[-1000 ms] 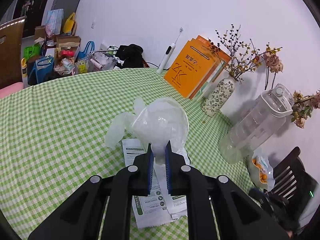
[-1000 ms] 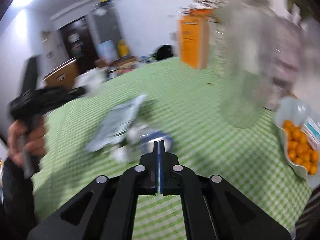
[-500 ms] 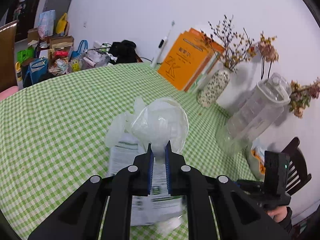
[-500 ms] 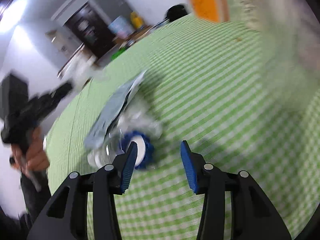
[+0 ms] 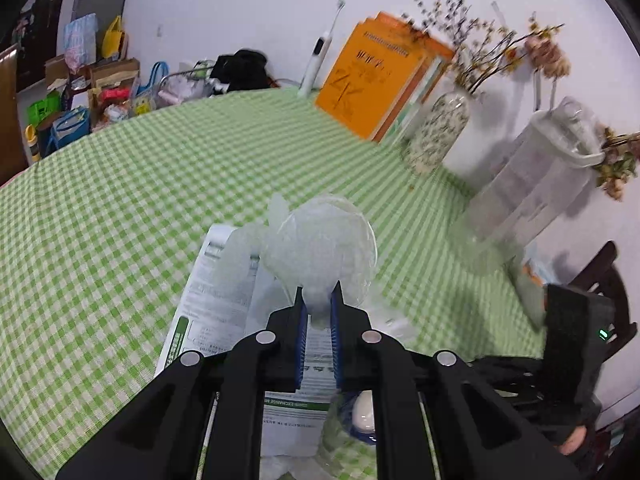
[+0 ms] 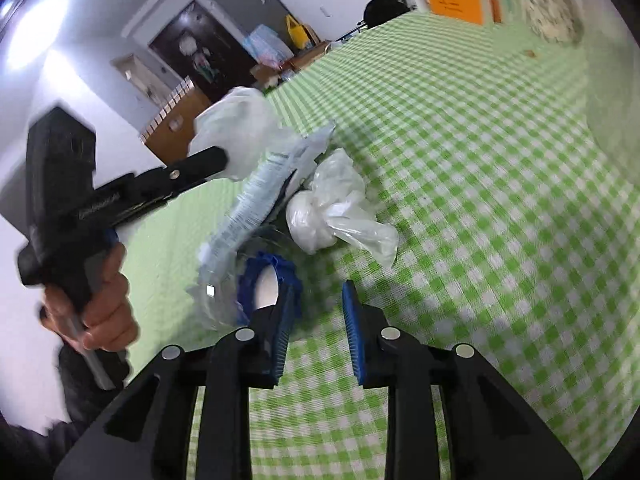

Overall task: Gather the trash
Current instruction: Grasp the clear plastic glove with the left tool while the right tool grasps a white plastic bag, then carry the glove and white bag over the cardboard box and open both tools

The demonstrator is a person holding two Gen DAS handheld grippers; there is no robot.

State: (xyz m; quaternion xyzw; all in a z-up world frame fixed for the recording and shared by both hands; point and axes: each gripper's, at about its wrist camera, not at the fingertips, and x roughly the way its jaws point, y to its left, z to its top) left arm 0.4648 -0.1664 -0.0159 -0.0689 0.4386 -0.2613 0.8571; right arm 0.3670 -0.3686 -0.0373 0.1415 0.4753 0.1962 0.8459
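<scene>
My left gripper [image 5: 318,310] is shut on a clear plastic bag [image 5: 320,244], held above the green checked table [image 5: 120,208]; it also shows in the right wrist view [image 6: 218,162] with the bag [image 6: 240,128]. Under it lie a printed paper sheet [image 5: 216,300], a crushed clear bottle with a blue cap [image 6: 264,276] and a knotted white plastic wad [image 6: 320,220]. My right gripper [image 6: 320,308] is open, low over the table, its left finger beside the blue cap.
Orange books [image 5: 372,76], a toothbrush [image 5: 320,52], a vase of dried flowers [image 5: 436,132] and a tall clear pitcher [image 5: 532,184] stand along the wall. A bag of oranges [image 5: 532,272] lies near a dark chair [image 5: 600,276]. Clutter sits beyond the table's far left.
My right gripper has opened and moved left and down to the blue-capped bottle. My left gripper has kept its hold on the bag and shifted slightly over the paper.
</scene>
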